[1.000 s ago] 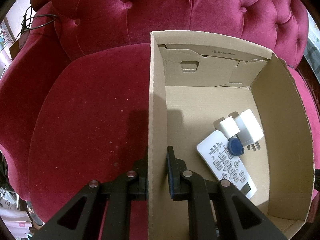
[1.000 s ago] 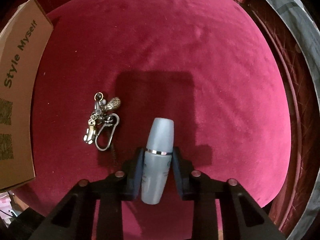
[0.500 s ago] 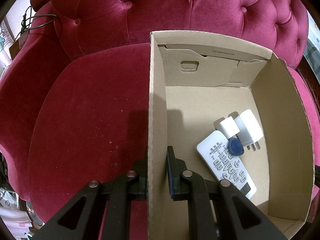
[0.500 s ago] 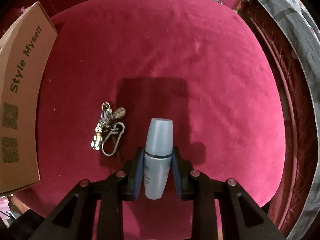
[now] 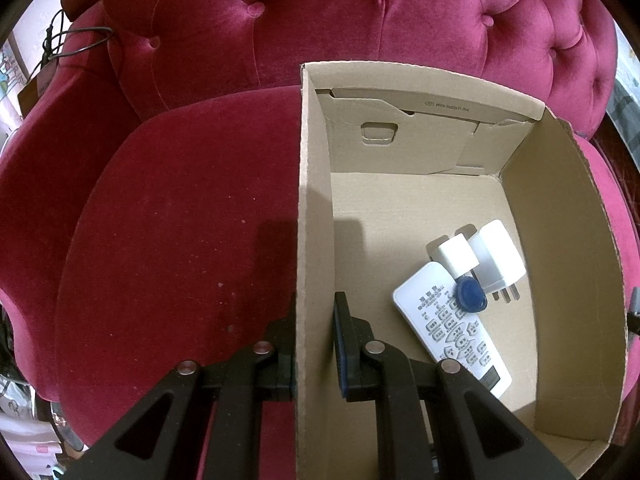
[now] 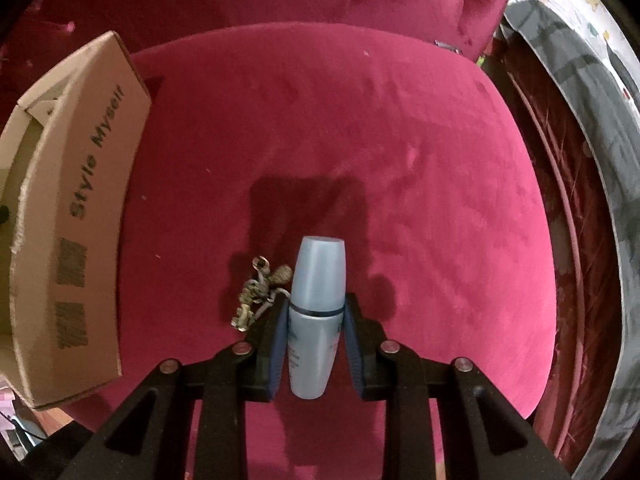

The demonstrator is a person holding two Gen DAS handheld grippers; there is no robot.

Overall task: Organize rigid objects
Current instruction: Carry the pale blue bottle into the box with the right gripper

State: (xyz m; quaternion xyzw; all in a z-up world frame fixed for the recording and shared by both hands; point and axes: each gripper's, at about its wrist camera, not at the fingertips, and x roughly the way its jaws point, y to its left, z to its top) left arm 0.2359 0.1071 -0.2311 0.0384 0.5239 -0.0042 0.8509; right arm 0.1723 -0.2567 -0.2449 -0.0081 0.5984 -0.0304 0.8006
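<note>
My left gripper (image 5: 315,320) is shut on the left wall of the open cardboard box (image 5: 316,208), one finger outside and one inside. Inside the box lie a white remote (image 5: 448,328), a blue key fob (image 5: 470,295) and two white plug adapters (image 5: 480,260). My right gripper (image 6: 316,320) is shut on a pale blue bottle (image 6: 316,304) and holds it above the red seat cushion. A bunch of metal keys (image 6: 258,292) lies on the cushion just left of the bottle. The box (image 6: 76,216) also shows at the left of the right wrist view.
The box stands on a red velvet tufted sofa (image 5: 180,240). A grey patterned cloth (image 6: 600,160) lies beyond the cushion's right edge. A black cable (image 5: 72,40) hangs over the sofa's left arm.
My right gripper has lifted the blue bottle off the cushion and risen, so the keys and the box look farther below. The left gripper has not moved.
</note>
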